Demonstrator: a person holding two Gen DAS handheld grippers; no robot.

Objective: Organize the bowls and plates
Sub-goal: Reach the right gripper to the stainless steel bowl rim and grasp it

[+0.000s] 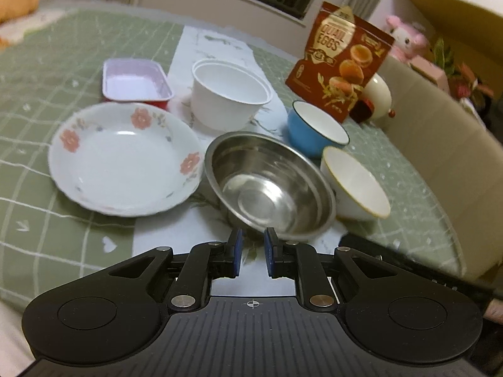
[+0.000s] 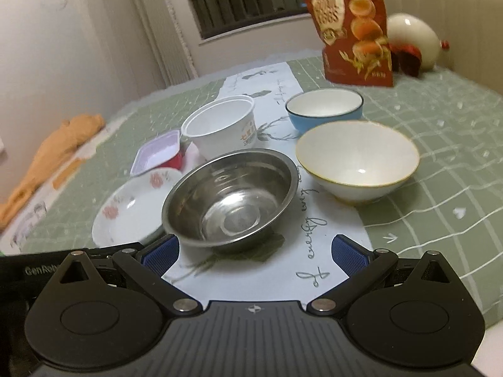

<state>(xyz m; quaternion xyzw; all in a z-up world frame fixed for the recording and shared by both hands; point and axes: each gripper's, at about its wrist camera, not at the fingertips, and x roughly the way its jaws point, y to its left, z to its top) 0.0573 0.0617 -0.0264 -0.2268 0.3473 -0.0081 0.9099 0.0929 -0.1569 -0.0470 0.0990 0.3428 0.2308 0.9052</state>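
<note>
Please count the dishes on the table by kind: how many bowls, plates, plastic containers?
Bowls: 3 (steel bowl, blue bowl, white bowl)
Plates: 1 (flowered plate)
Plastic containers: 2 (white tub, rectangular tray)
Total: 6

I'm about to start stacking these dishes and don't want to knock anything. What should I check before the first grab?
1. Steel bowl empty: ok.
2. Right hand-held gripper open, nothing between its pads: ok.
3. Left hand-held gripper open: not ok, nearly shut.
4. Steel bowl clear of the floral plate: not ok, its rim overlaps the plate's edge.
5. Gold-rimmed bowl clear of the steel bowl: cannot tell.
</note>
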